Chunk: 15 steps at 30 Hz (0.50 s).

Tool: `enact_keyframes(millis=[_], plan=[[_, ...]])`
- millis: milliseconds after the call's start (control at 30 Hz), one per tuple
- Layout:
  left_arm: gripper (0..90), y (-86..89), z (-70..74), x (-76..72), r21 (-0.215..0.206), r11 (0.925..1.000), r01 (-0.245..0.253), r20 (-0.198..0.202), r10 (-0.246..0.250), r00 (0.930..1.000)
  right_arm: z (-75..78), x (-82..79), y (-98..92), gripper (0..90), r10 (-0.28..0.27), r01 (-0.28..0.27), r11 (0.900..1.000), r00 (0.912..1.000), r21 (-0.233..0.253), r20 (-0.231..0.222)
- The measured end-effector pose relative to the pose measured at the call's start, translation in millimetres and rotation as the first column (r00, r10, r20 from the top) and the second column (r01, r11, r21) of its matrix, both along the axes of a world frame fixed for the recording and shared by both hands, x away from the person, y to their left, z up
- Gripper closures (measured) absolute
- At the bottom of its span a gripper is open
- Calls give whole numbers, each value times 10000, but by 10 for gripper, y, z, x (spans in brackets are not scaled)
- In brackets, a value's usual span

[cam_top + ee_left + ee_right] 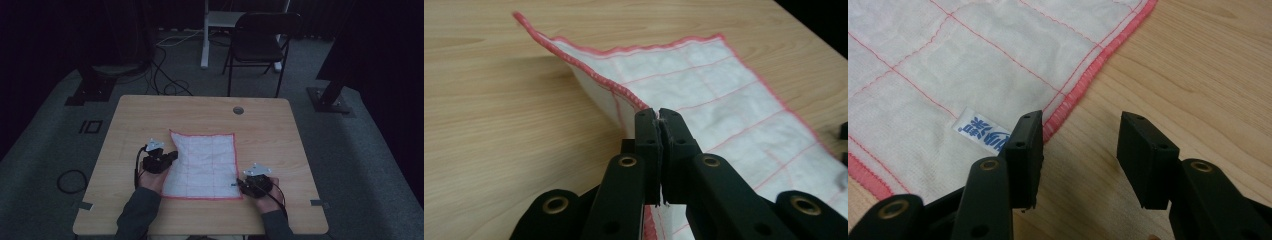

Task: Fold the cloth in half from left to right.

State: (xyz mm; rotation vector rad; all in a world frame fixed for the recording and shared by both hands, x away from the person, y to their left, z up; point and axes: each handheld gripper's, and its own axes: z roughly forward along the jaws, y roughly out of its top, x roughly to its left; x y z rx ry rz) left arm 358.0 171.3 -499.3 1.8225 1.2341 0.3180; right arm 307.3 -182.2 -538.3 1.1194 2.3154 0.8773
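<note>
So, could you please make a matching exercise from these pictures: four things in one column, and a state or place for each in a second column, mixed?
Things:
1. left gripper
2. right gripper
3. cloth
4. folding chair

States or places:
A. spread on the table, one edge lifted
B. open, at the cloth's hem
C. on the floor beyond the table
D. shut on the cloth's hem

Pairs: 1-D, 2-B, 3-A, 4-C

Your left gripper [172, 156] meets the cloth [202, 165] at its left edge; your right gripper [239, 183] sits by its near right corner.
</note>
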Motion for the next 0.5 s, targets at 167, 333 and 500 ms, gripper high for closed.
enact_keyframes(millis=[167, 333, 500], plan=[[884, -151, 59, 29, 91, 9993, 366, 23, -366, 9993, 0, 1, -1, 532, 27, -27, 10000, 10000, -18, 10], [885, -263, 94, 57, 135, 9982, 580, 11, -580, 9983, 0, 2, -2, 530, 31, -31, 10000, 10000, -15, 9], [885, -355, 129, 82, 180, 9969, 768, -28, -767, 9970, 0, 2, 2, 528, 26, -26, 10000, 10000, -7, 2]])
